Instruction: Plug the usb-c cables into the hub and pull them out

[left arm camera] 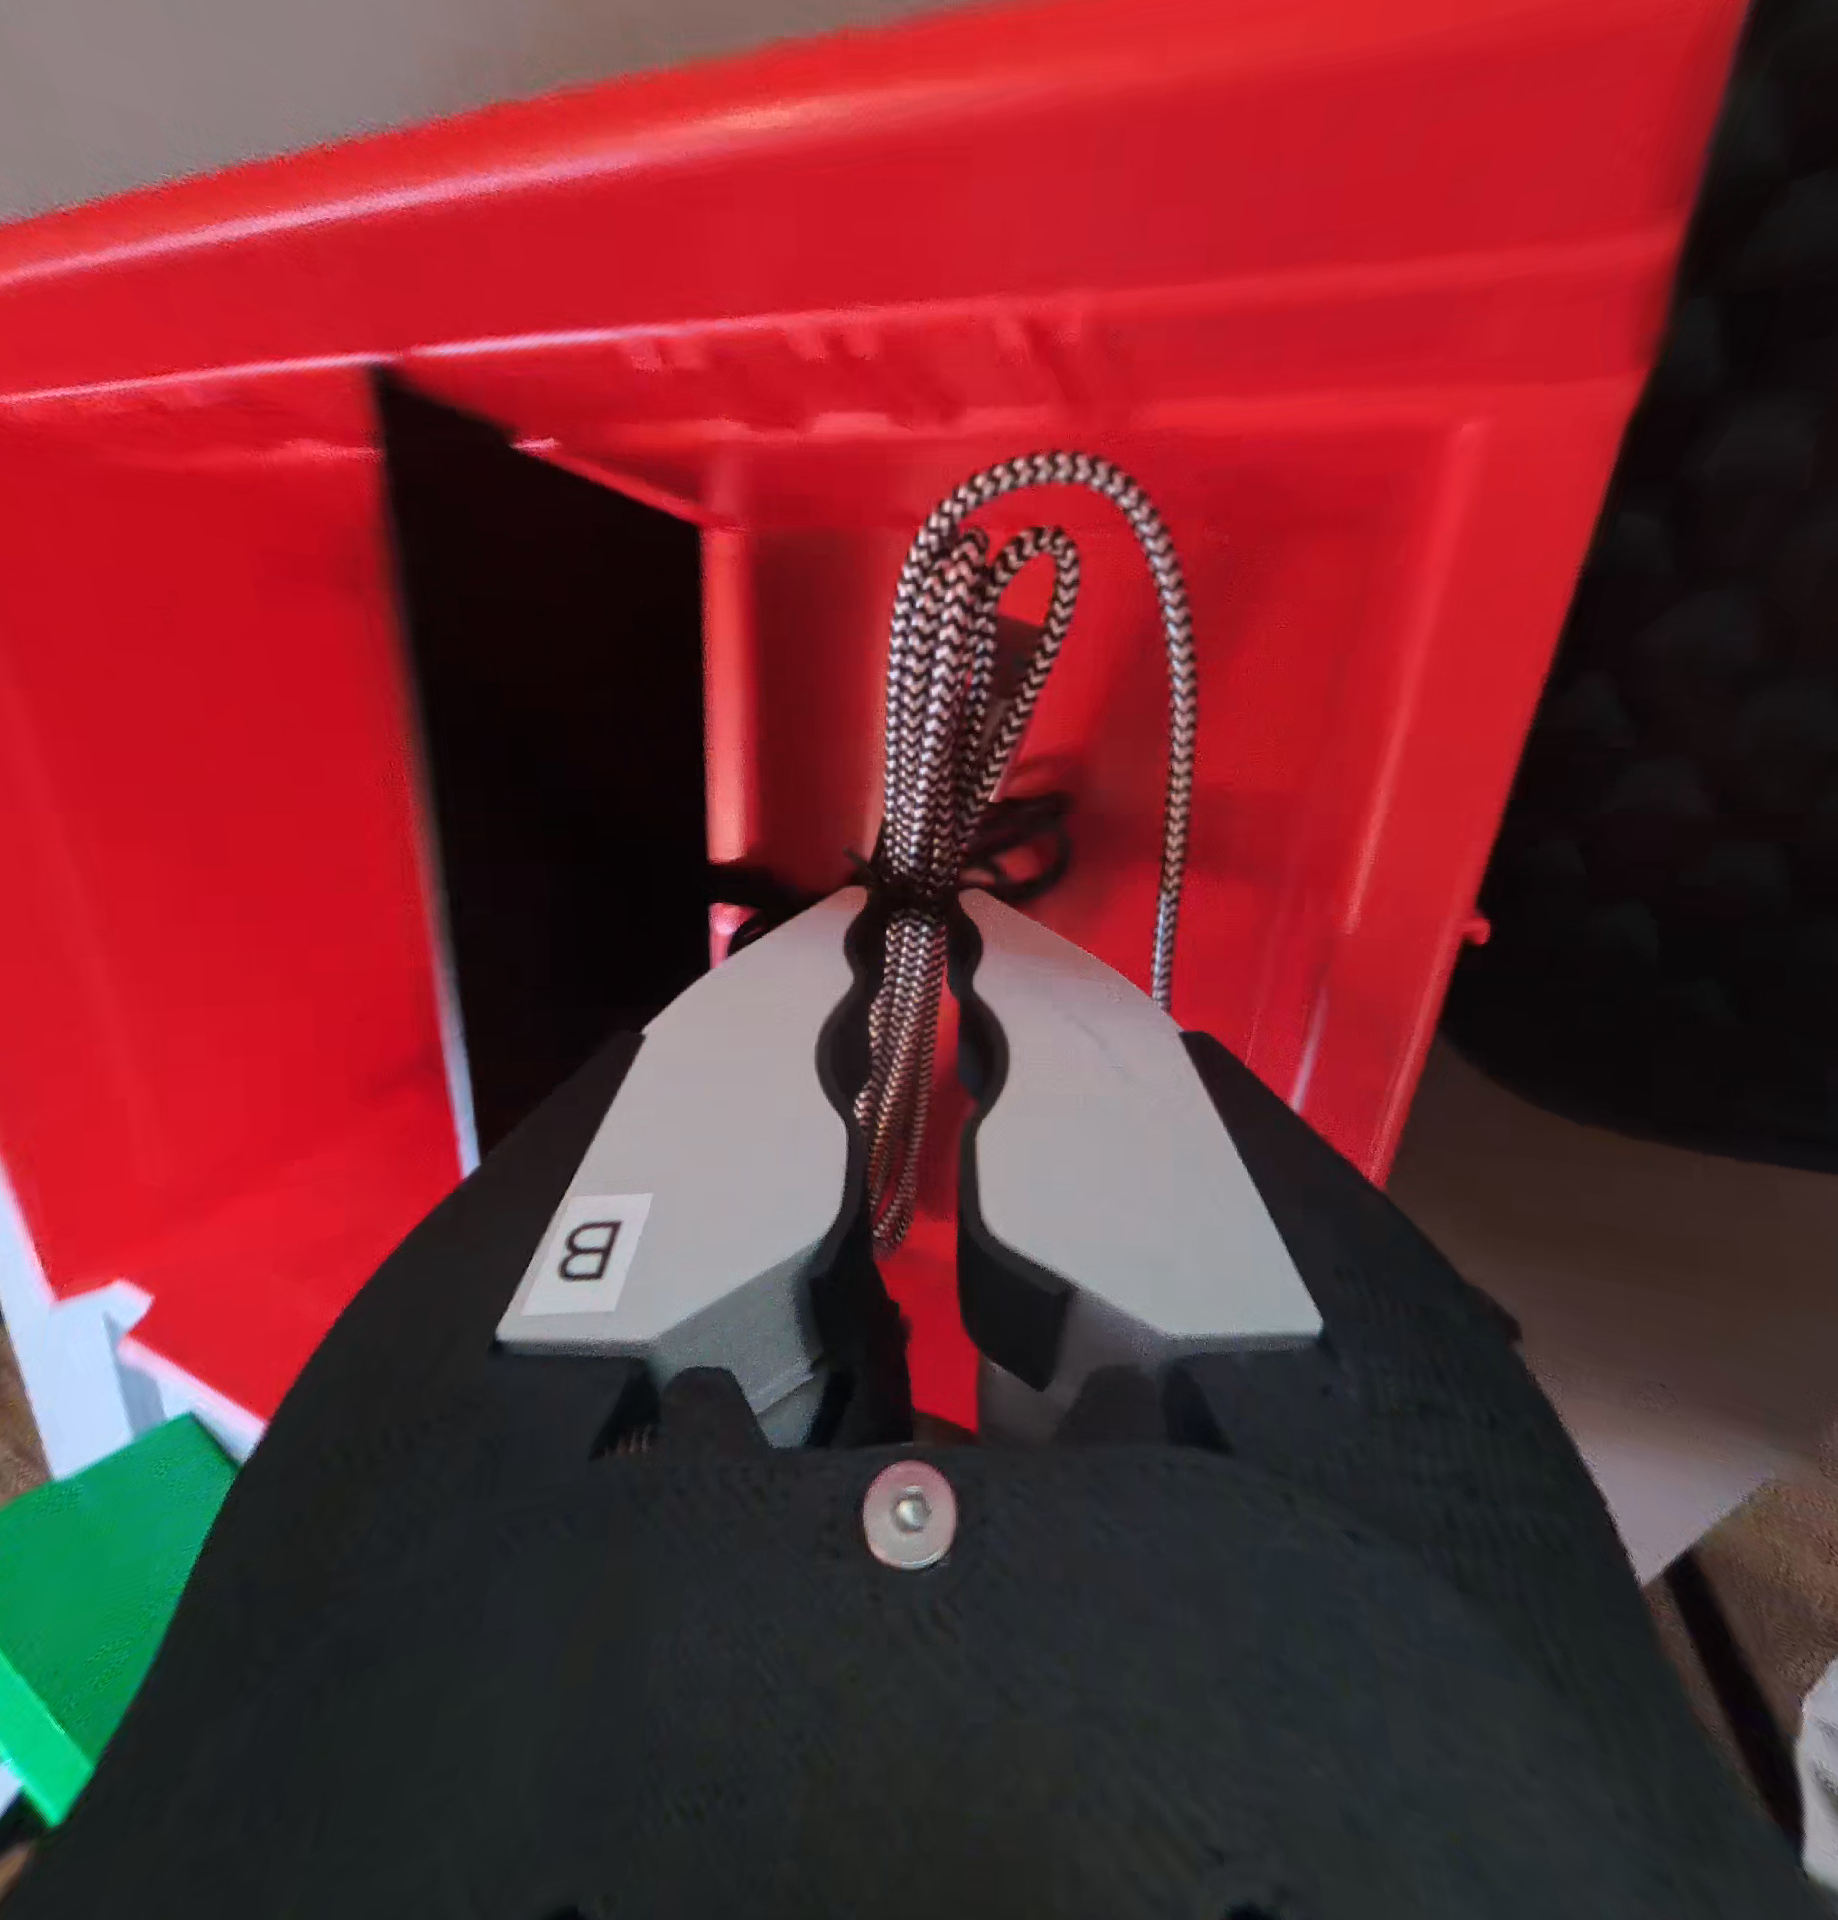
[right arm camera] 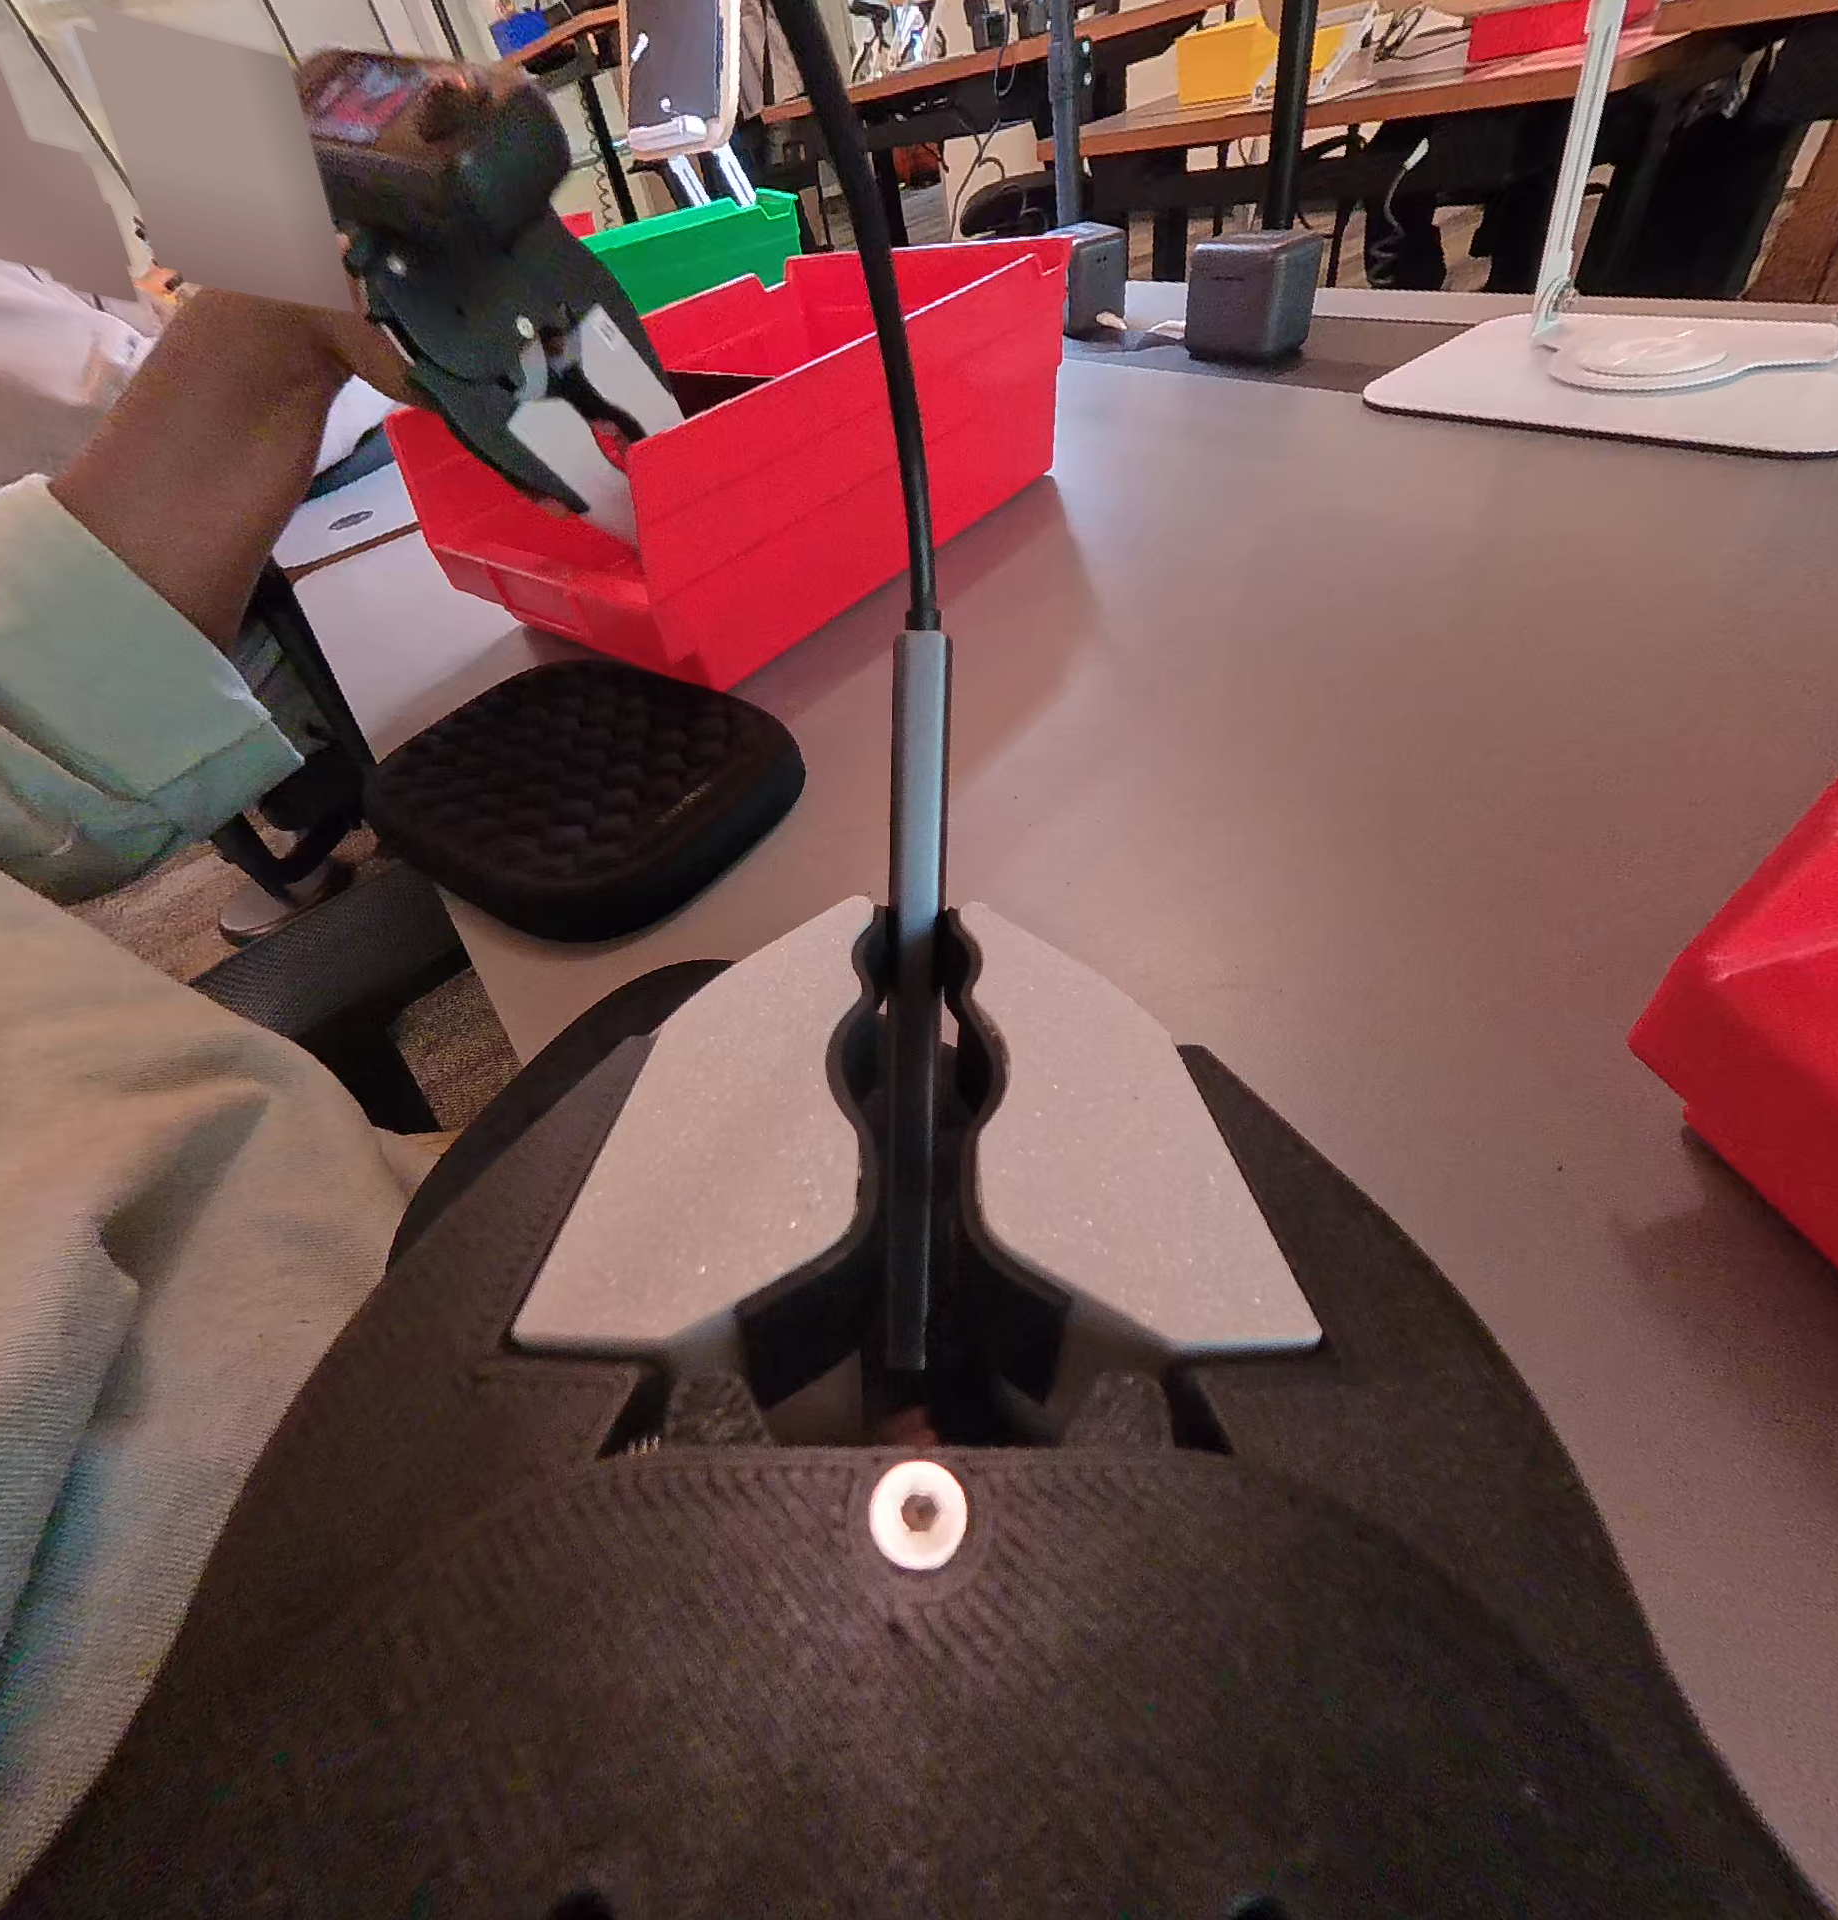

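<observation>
My left gripper (left arm camera: 910, 914) is shut on a bundle of black-and-white braided cable (left arm camera: 925, 727), tied with a thin black tie, and holds it inside a red bin (left arm camera: 998, 260). The cable's plugs are hidden. My right gripper (right arm camera: 915, 920) is shut on a slim grey hub (right arm camera: 917, 769), seen edge-on and held above the table (right arm camera: 1310, 727). The hub's black cable (right arm camera: 894, 364) curves up and away from its far end. The right wrist view also shows the left gripper (right arm camera: 608, 436), tilted down into the red bin (right arm camera: 790, 520) at the upper left.
A black divider (left arm camera: 541, 727) stands in the bin left of the cable. A green bin (left arm camera: 73, 1558) lies beside it. A black padded mat (right arm camera: 582, 800) lies near the table's left edge, a second red bin (right arm camera: 1777, 1039) at the right. Grey charger blocks (right arm camera: 1253, 296) and a white stand (right arm camera: 1621, 384) stand behind. One gripper's finger ends stand about 35 centimetres off the other's.
</observation>
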Demonstrator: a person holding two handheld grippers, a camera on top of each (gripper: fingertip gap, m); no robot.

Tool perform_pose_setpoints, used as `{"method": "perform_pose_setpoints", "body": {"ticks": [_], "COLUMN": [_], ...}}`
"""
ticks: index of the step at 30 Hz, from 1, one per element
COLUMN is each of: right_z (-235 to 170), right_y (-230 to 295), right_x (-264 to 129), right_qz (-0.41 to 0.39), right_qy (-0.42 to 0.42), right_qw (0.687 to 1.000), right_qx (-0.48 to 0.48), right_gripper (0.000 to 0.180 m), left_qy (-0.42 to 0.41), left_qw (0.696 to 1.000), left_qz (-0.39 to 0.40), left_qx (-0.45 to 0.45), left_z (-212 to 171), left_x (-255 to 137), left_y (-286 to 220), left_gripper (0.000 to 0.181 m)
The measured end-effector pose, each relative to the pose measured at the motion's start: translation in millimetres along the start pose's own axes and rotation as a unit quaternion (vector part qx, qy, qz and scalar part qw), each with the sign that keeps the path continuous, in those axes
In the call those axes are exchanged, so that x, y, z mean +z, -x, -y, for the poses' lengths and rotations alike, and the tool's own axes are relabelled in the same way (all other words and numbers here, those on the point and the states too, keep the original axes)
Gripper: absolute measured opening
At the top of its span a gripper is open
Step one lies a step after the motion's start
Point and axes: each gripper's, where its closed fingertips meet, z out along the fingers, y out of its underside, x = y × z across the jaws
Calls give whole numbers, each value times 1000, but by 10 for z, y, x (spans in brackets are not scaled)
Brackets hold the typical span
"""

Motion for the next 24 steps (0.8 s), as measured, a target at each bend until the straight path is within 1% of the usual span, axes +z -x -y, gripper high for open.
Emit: {"method": "perform_pose_setpoints", "body": {"ticks": [1, 3, 6, 9, 13, 15, 18, 19, 21, 24], "right_z": [0, 2, 3, 6, 9, 9, 7, 6, 7, 10], "right_y": [0, 1, -1, -1, -3, -5, -8, -9, -10, -12], "right_x": [-1, -3, -2, -5, -8, -8, -4, -4, -4, -7], "right_qz": [0, 1, 1, 0, -3, -4, -7, -7, -8, -9], "right_qy": [-1, -2, -3, -5, -7, -7, -6, -6, -6, -8], "right_qw": [1000, 1000, 1000, 1000, 1000, 1000, 1000, 1000, 1000, 1000], "right_qx": [0, 0, 1, 0, -1, -2, -3, -2, -2, -3], "right_gripper": [9, 9, 9, 9, 9, 9, 9, 9, 9, 9], "left_qy": [-23, -81, -189, -292, -409, -470, -557, -574, -594, -615], "left_qw": [999, 993, 967, 926, 860, 823, 764, 749, 728, 690], "left_qz": [17, 54, 98, 135, 150, 144, 94, 80, 50, 0], "left_qx": [-24, -73, -138, -200, -266, -285, -311, -321, -337, -381], "left_z": [28, 93, 210, 302, 432, 526, 723, 779, 895, 1109], "left_x": [-109, -393, -845, -1195, -1523, -1691, -1915, -1953, -1982, -1918], "left_y": [66, 206, 370, 507, 555, 523, 373, 316, 173, -77], "left_gripper": [11, 10, 10, 10, 10, 10, 10, 10, 10, 10]}}
